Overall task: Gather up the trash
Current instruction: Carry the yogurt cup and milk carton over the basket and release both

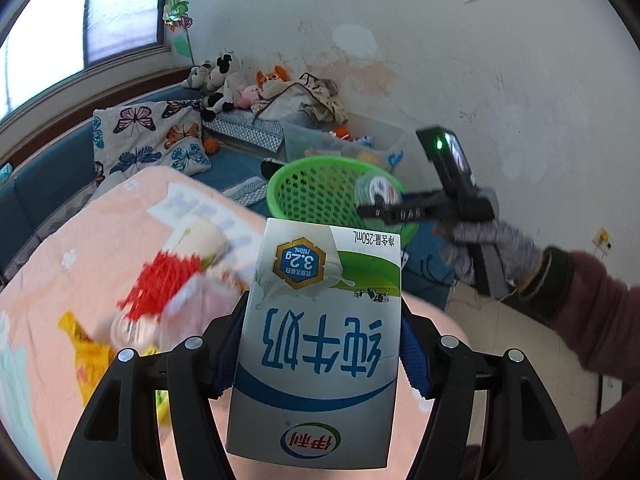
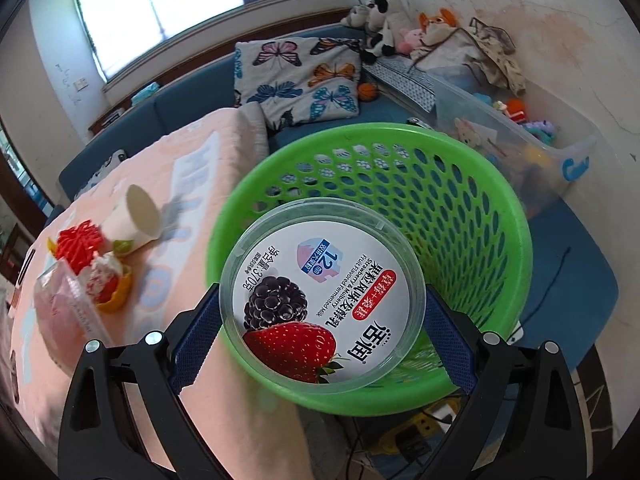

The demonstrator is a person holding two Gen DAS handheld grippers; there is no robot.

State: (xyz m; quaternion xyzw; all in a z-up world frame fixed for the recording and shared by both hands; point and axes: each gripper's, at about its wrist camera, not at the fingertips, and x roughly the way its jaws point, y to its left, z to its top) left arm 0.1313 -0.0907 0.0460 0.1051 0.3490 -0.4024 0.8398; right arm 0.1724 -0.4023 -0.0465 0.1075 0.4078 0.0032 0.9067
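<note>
Peach tablecloth (image 2: 192, 184), perhaps littered; blue sofa (image 2: 188, 108) behind

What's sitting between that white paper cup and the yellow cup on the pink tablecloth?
In the right wrist view, a red frilly thing lies between the paper cup and the yellow cup, touching or nearly touching both.
</note>
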